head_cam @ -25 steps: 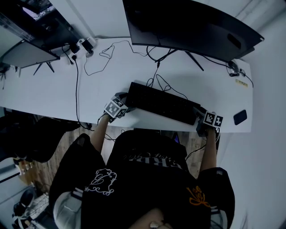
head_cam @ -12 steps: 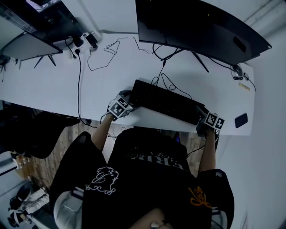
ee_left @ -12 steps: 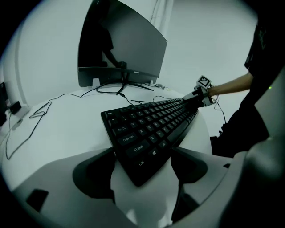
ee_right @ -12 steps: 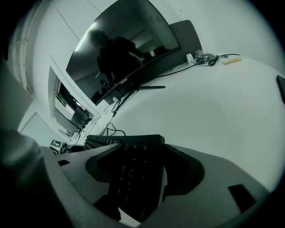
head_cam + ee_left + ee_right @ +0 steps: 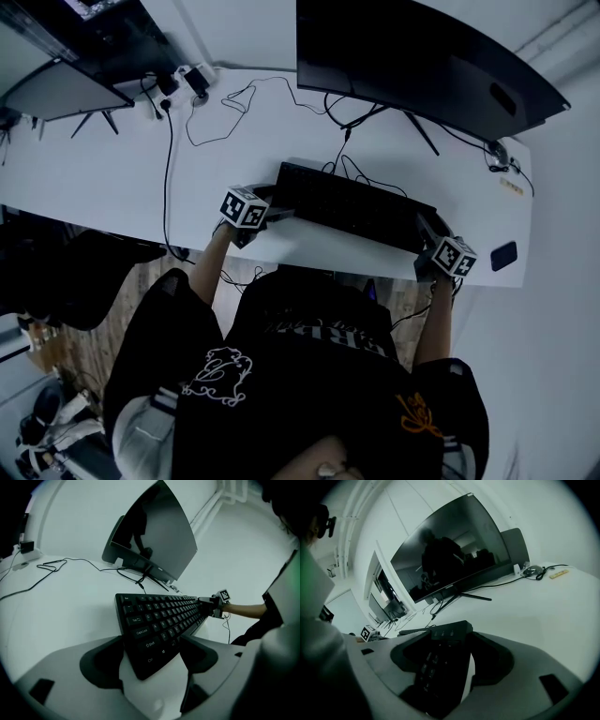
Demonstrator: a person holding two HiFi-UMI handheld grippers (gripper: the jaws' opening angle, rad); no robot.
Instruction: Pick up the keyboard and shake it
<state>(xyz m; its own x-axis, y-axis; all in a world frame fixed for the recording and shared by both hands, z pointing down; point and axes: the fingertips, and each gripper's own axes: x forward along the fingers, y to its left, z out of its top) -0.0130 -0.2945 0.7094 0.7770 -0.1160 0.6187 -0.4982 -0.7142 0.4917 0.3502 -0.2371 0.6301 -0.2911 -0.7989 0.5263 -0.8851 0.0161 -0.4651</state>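
Keyboard [image 5: 356, 208] at near edge of surface [image 5: 112, 187], looks slightly raised. Left tongs [image 5: 272, 212] clamped on its left end; right tongs [image 5: 427, 247] have just been closing, now gripping its right end. Keep both grips tight, shake in short strokes, mind cable [image 5: 349, 171] slack.

**My tongs and clothing: appearance**

My left gripper [image 5: 152, 656] and right gripper [image 5: 440, 667] have pale grey moulded shells, dark rounded jaw pads [image 5: 101, 663] and a small dark rectangular recess [image 5: 42, 689]. Each carries a white cube [image 5: 244, 207] printed with black square markers. I wear a black short-sleeved top [image 5: 319, 394] with pale striped cuffs [image 5: 141, 436], a white outline print [image 5: 216, 378], an orange print [image 5: 417, 412] and pale lettering [image 5: 323, 337].
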